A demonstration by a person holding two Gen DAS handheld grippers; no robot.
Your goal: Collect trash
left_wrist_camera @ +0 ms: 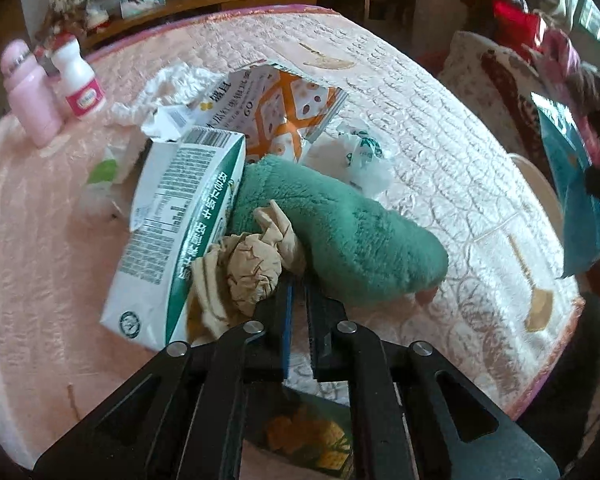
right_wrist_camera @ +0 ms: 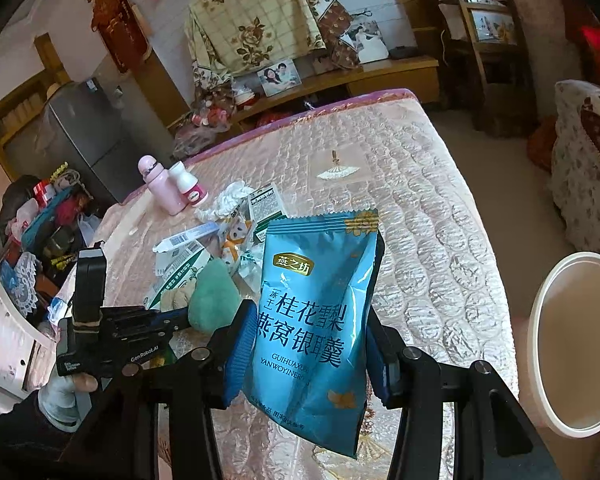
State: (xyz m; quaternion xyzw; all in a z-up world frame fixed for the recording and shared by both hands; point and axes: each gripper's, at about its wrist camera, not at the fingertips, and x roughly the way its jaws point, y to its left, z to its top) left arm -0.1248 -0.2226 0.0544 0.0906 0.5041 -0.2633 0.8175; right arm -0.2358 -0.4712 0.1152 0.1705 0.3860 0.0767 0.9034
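The right gripper (right_wrist_camera: 312, 354) pinched a blue snack pouch (right_wrist_camera: 320, 316) between its pads, lifted off the quilted table (right_wrist_camera: 412, 184) beside the white bin (right_wrist_camera: 572, 344) at the near right edge, probably for dropping in. The left gripper (left_wrist_camera: 298, 284), jaws almost shut and seemingly empty, pointed at a crumpled beige paper (left_wrist_camera: 252, 272) between the milk carton (left_wrist_camera: 180, 232) and green plush slipper (left_wrist_camera: 340, 232) near the near edge. Whether its tips touched the paper was unclear; the bin's bottom was cut off.
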